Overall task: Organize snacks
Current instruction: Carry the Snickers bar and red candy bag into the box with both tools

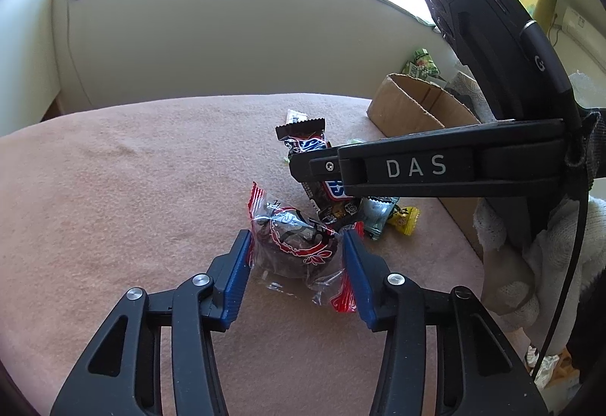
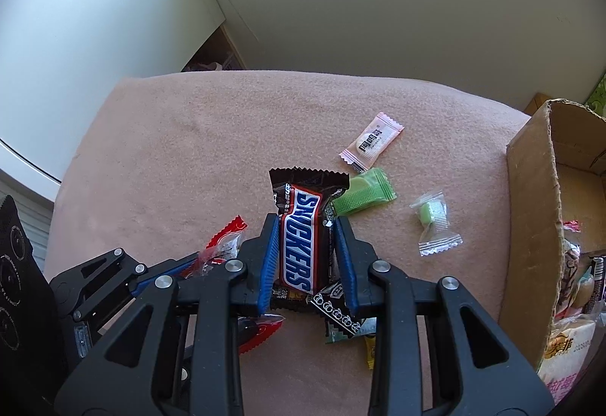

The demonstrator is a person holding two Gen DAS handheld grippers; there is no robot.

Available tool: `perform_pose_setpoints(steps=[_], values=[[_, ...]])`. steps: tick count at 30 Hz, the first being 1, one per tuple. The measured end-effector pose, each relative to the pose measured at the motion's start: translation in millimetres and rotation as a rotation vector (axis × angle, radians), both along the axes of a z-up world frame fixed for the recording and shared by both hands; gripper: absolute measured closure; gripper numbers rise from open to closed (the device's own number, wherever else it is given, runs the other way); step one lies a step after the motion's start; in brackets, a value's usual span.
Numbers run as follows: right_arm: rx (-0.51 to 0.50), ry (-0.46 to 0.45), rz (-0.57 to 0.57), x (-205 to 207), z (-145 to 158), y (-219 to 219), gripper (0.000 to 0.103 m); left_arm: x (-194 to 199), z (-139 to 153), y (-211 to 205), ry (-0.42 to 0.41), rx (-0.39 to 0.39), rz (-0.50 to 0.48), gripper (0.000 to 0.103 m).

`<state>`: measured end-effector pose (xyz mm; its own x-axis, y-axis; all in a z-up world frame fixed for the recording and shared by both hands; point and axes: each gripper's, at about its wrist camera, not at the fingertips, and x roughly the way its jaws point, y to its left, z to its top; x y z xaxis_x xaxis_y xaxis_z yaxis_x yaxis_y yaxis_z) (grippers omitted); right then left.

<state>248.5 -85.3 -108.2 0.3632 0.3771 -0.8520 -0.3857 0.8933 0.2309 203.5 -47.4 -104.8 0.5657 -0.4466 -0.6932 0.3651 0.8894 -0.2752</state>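
Between the blue pads of my left gripper (image 1: 297,245) lies a dark chocolate cake in a clear wrapper with red ends (image 1: 295,241). Both pads touch the wrapper's sides, and the cake rests on the pink blanket (image 1: 132,188). My right gripper (image 2: 305,245) is shut on a Snickers bar (image 2: 299,226), gripping its long sides. In the left wrist view that bar (image 1: 306,145) shows behind the right gripper's black housing (image 1: 416,166), just beyond the cake. The cake's red wrapper end (image 2: 227,234) peeks out left of the right gripper.
An open cardboard box (image 2: 530,207) with several snacks inside stands at the right. Loose on the blanket lie a pink candy (image 2: 373,143), a green packet (image 2: 363,192), a clear-wrapped green candy (image 2: 435,222) and a yellow candy (image 1: 405,221). A white-gloved hand (image 1: 549,245) holds the right gripper.
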Motion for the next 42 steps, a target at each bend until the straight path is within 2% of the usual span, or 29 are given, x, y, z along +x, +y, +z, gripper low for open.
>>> perform_pose_setpoints(steps=[18, 31, 42], values=[[0.106, -0.071, -0.046, -23, 53, -44, 0.073, -27, 31, 29, -0.070, -0.048, 0.036, 0.057], [0.126, -0.155, -0.106, -54, 87, -87, 0.073, -37, 44, 16, -0.109, -0.055, 0.022, 0.057], [0.078, -0.201, -0.202, -78, 94, -147, 0.073, -28, 62, -30, -0.140, -0.068, -0.038, 0.058]])
